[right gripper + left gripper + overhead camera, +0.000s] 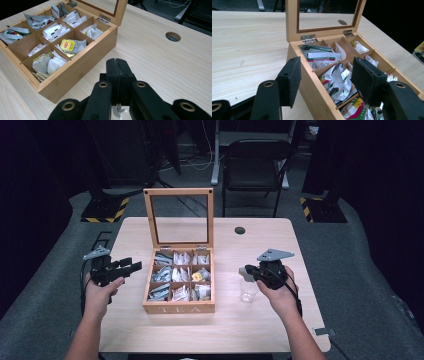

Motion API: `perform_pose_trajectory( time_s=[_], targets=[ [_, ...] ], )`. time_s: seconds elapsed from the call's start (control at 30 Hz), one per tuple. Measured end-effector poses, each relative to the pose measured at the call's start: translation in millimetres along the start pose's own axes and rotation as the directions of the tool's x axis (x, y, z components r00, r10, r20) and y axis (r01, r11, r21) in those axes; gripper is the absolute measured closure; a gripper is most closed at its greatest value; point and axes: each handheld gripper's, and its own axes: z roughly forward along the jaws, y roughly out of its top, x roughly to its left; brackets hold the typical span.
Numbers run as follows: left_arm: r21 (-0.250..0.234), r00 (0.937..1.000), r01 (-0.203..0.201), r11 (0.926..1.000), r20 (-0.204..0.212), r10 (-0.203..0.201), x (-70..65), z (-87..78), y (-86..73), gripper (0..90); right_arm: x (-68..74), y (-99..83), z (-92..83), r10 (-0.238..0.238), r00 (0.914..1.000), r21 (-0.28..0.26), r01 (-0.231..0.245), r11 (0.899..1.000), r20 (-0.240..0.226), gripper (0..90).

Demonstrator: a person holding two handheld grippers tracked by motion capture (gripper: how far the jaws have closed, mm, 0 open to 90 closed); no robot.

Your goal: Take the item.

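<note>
Holding right gripper point(248, 271) above small clear glass point(248, 291) on table point(260, 330), jaws pressed together; whether anything is pinched between pads, cannot tell. Glass sits just right of wooden tea box point(178, 306), near table's front half. Left gripper point(134, 266) hovers at box's left wall, jaws apart, nothing between them. Box lid point(179, 193) stands upright, glass pane in wooden frame. Nine compartments hold paper tea sachets point(53, 31), white and grey; one yellow-labelled sachet point(67, 45). Round cable hole point(240, 230) farther back on table. Folding chair point(256, 162) beyond table.
</note>
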Motion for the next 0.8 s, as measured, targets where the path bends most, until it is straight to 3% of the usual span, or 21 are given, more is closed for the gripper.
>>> perform_pose_trajectory(
  time_s=[0.67, 0.8],
  targets=[
    [0.006, 1.0000, -0.001, 1.0000, -0.002, 0.001, 0.1, 0.5, -0.6, 40.9, -1.9, -18.1, -7.1, 0.059, 0.9982, -0.032, -0.059, 0.998, 0.007, 89.5],
    [0.005, 1.0000, 0.001, 1.0000, -0.003, -0.001, -0.3, 1.7, -1.1, 40.8, -1.1, -19.1, -10.8, 0.053, 0.9986, -0.040, -0.052, 0.998, 0.005, 89.5]
  ],
)
